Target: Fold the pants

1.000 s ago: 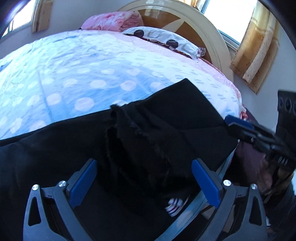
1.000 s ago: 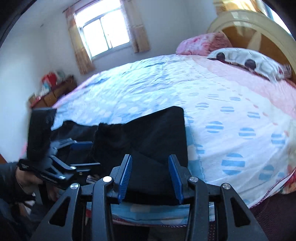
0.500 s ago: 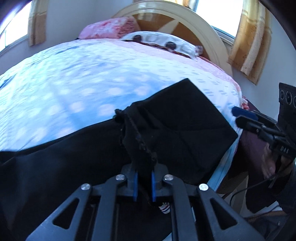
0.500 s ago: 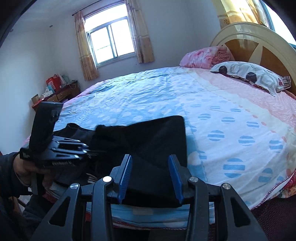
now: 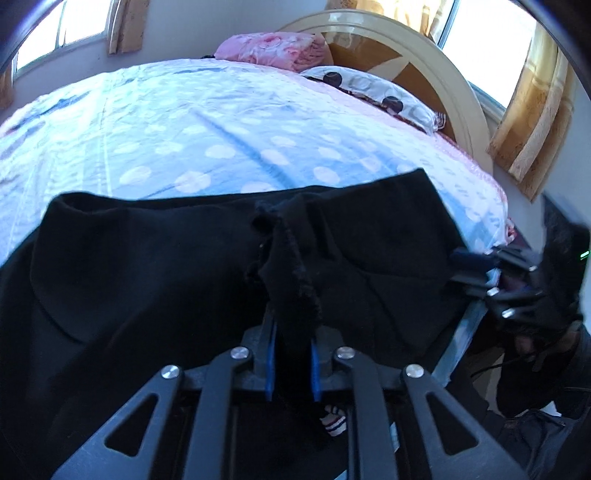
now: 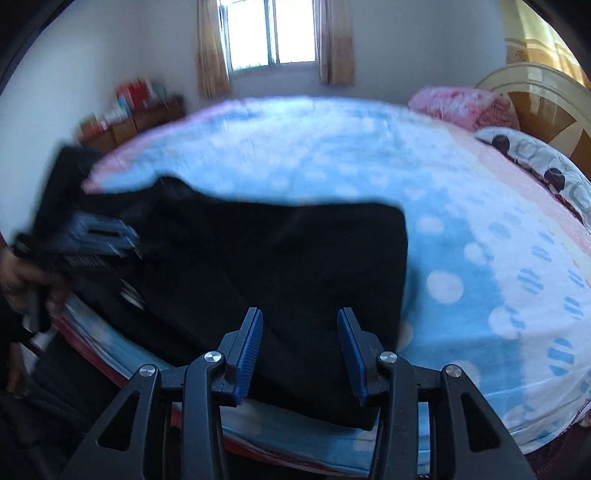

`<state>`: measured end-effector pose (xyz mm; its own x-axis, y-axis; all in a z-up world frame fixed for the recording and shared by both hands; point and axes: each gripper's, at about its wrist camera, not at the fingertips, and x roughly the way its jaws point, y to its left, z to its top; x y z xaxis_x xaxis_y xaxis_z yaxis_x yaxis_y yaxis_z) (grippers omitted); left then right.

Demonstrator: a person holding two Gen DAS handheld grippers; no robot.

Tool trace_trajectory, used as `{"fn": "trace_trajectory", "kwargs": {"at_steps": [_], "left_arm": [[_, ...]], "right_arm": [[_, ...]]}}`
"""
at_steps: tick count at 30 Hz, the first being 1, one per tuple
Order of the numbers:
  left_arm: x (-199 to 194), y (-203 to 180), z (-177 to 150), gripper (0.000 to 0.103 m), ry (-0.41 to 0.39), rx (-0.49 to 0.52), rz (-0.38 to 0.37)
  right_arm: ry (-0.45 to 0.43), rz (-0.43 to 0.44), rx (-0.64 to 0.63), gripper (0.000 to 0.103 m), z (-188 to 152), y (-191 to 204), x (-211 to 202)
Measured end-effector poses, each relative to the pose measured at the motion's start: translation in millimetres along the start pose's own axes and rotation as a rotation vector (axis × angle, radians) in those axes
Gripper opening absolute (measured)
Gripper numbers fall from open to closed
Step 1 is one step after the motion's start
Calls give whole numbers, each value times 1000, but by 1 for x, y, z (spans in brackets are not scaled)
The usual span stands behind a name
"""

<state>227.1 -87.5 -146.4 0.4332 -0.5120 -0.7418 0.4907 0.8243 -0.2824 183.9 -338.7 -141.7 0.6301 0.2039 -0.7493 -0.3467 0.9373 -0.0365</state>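
**Black pants on bed, one edge pinched**

Black pants spread across the near edge of a bed with a blue, white-dotted sheet. Cloth thick, matt and limp, lying in soft ridges; likely light to lift, not slippery, not fragile, but prone to sagging and bunching wherever unsupported. One flat, squared panel at the right end, near the corner of the mattress.

In the left wrist view, a frayed, raised ridge of fabric caught between the blue pads of the left gripper, jaws narrow and easing apart a little, pads pressed against the cloth on both sides. Fold standing up from the rest of the garment.

In the right wrist view, right gripper hovering over the squared panel, jaws half open, nothing between the pads. Picture blurred toward the left, so fine detail there not readable.

Best hold, by judgement: a hem or seam edge, pinched through all layers at once, with the second grip taken well apart on the same edge to keep the panel flat while carried over. A single-layer pinch likely to let the under-layer slide away.

Beyond: a spotted pillow and pink bedding at a curved headboard, curtains, a window.
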Motion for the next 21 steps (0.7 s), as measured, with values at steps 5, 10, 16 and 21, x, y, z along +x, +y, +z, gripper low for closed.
{"fn": "trace_trajectory", "kwargs": {"at_steps": [5, 10, 16, 21], "left_arm": [[-12, -1, -2, 35, -14, 55, 46], [-12, -3, 0, 49, -28, 24, 15], [6, -12, 10, 19, -9, 71, 28], [-13, -1, 6, 15, -15, 64, 20]], "right_arm": [[8, -13, -64, 47, 1, 10, -8], [-28, 29, -26, 48, 15, 5, -18], [-77, -55, 200, 48, 42, -48, -18], [-103, -75, 334, 52, 42, -77, -24]]}}
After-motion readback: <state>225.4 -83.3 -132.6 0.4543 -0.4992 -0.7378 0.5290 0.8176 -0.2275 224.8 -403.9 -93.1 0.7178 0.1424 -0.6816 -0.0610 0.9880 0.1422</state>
